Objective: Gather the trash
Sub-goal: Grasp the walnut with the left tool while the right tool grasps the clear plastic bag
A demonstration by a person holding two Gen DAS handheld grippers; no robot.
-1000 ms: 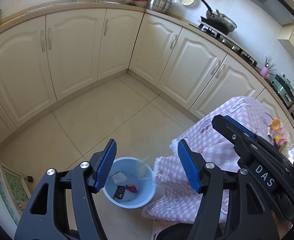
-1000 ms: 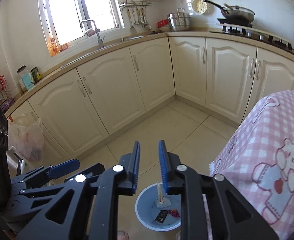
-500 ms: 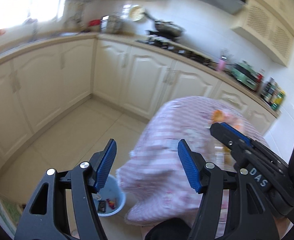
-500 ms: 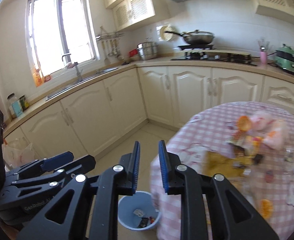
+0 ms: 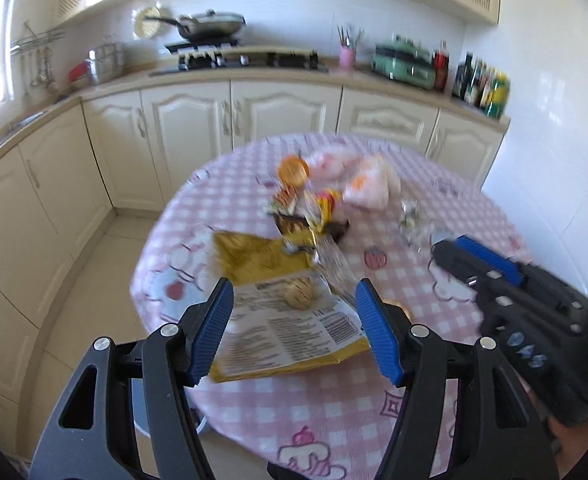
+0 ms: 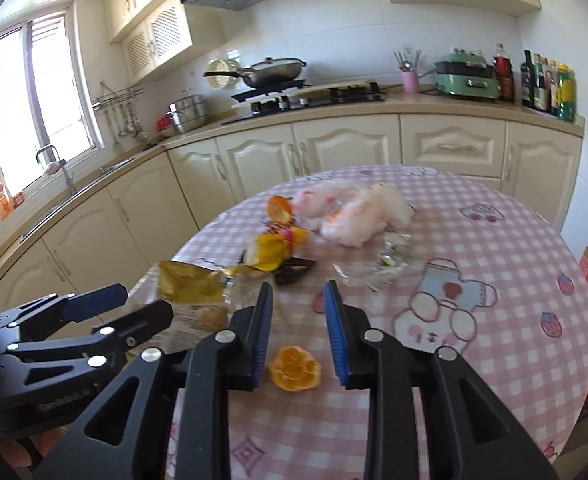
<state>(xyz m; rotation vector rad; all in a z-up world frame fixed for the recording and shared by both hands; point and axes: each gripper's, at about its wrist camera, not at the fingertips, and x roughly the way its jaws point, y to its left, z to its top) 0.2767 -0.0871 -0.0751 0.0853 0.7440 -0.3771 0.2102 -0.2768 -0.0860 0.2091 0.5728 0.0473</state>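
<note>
left claw gapes, empty, above a flat gold foil snack bag; right claw, empty, is opening over an orange peel half on the pink checked tabletop.

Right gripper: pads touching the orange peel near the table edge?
Apart. The right wrist view shows the right gripper opening, with the orange peel lying on the checked tablecloth between the blue pads, bare cloth visible on both sides.

A soft checked cloth covers the tabletop. The gold snack bag is glossy, crinkled foil with a printed white back. Thin clear plastic wrappers glint. The orange peel looks rough and matt.
</note>
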